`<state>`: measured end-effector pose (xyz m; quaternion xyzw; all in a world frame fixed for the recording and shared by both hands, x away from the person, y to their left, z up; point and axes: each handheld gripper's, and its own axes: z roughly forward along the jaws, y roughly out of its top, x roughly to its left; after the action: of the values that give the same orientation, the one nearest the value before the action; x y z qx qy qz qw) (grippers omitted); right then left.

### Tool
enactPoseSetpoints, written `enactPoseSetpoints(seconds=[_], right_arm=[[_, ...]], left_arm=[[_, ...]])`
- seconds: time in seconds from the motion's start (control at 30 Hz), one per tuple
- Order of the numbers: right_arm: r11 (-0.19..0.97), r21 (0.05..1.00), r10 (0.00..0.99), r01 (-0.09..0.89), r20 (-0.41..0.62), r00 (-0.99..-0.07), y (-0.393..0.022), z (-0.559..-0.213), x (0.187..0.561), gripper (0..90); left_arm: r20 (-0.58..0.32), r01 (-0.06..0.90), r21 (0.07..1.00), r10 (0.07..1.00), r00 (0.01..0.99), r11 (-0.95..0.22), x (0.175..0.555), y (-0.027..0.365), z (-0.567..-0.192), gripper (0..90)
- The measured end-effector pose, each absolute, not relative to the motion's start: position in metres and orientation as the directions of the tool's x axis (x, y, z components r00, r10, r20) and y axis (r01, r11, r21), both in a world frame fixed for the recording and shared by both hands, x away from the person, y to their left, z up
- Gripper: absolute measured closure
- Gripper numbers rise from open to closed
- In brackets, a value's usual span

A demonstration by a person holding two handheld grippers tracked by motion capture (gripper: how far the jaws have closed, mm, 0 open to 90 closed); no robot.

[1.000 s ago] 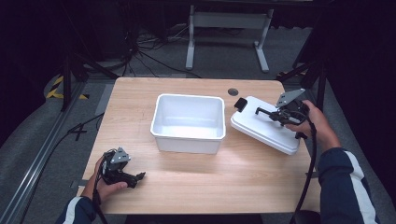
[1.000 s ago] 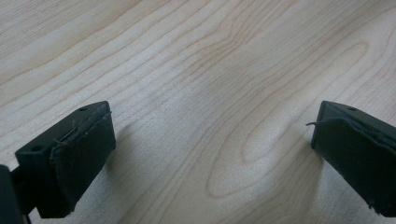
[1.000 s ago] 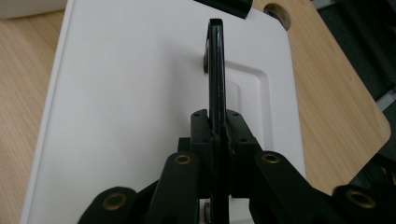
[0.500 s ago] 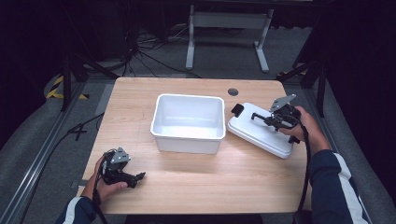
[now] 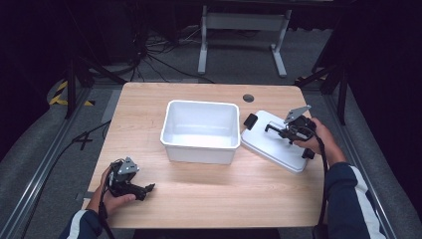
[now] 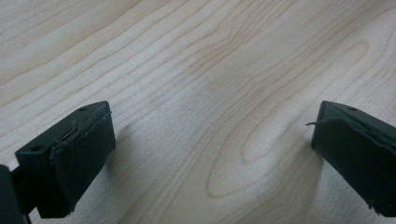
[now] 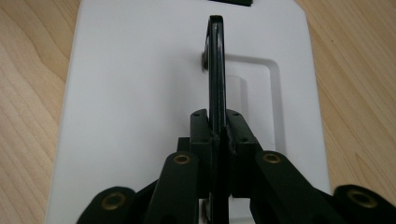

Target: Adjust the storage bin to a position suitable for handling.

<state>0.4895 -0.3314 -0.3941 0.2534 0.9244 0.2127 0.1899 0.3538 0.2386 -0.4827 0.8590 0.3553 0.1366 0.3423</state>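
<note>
Dark floor with cables and a metal stand frame lies beyond the far edge of the wooden bench (image 5: 209,199). A white bin (image 5: 200,130) stands open near the bench's middle, a little toward the far side, with bare wood all round it. Just right of it lies the white lid (image 5: 271,144), set askew, one corner close to the bin's right wall and the other end reaching toward the right edge of the bench. A black latch (image 5: 250,120) shows at the lid's far-left corner.

The right gripper (image 5: 278,130) is over the lid, its jaws pressed together on the lid's black handle (image 7: 216,70), which stands up edge-on from a recess in the lid's top.

The left gripper (image 5: 144,189) rests low at the near-left corner, well apart from the bin, its jaws spread wide with only bare wood grain between them. Open wood runs along the near edge between the two hands. A small round hole (image 5: 248,98) sits in the bench near the far edge.
</note>
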Motion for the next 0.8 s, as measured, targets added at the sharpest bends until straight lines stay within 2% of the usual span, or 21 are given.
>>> enactPoseSetpoints(seconds=[0.27, 0.33, 0.47, 0.8], right_arm=[[0.754, 0.512, 0.58, 0.411, -0.225, -0.783, -0.3333, -0.3942, 0.4882, 76.6], [0.734, 0.54, 0.591, 0.412, -0.21, -0.778, -0.3357, -0.3915, 0.4865, 72.5], [0.714, 0.568, 0.598, 0.409, -0.192, -0.778, -0.3367, -0.3889, 0.4847, 71.2], [0.721, 0.558, 0.599, 0.41, -0.206, -0.774, -0.3343, -0.3878, 0.4832, 68.0]], left_arm=[[-0.009, 0.517, 0.685, 0.704, 0.71, -0.513, 0.3538, 0.2386, -0.4828, 0.2], [-0.009, 0.517, 0.685, 0.704, 0.71, -0.513, 0.3538, 0.2386, -0.4828, 0.2], [-0.009, 0.517, 0.685, 0.704, 0.71, -0.513, 0.3538, 0.2386, -0.4827, 0.2], [-0.017, 0.521, 0.686, 0.704, 0.71, -0.509, 0.3541, 0.2381, -0.4829, 0.2]])
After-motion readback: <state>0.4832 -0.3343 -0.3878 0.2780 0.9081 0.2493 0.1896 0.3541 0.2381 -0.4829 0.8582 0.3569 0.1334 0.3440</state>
